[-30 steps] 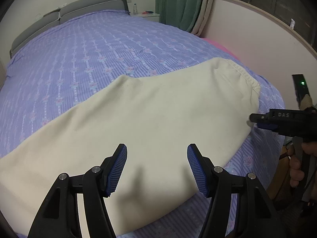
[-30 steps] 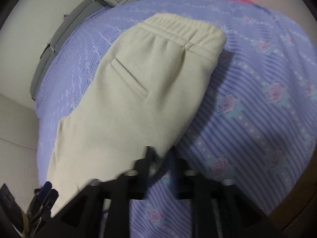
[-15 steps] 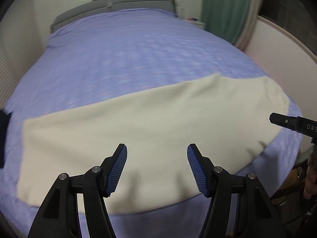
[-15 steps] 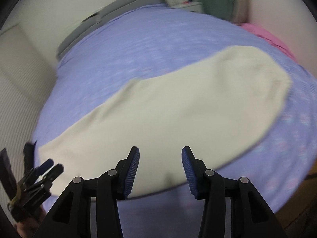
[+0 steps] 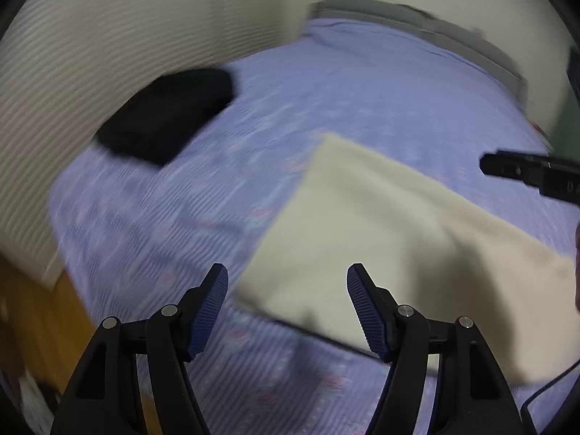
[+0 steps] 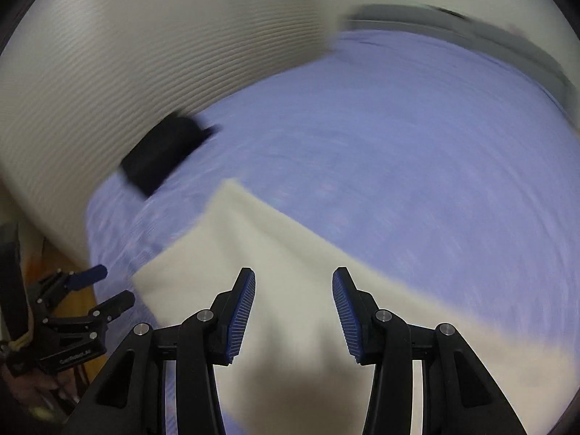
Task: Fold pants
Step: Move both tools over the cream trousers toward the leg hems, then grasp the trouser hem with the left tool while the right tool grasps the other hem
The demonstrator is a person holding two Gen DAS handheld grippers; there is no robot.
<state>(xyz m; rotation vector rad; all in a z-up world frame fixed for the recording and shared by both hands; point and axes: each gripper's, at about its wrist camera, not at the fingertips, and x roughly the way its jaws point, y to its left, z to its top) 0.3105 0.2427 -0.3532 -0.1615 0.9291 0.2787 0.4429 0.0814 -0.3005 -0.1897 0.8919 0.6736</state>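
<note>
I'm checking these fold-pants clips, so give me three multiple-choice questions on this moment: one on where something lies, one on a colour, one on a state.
1. Where does the dark folded item lie?
A. on the bed near the ribbed wall
B. on the cream pants
C. on the floor

2. What colour is the bedspread?
A. green
B. lilac-blue
C. red

3. What does the right gripper hold?
A. the pants
B. the dark item
C. nothing

Answers: 1 A, it sits on the bedspread by the wall. 2 B, lilac-blue shows all around the pants. 3 C, its jaws stand apart above the pants, empty.
</note>
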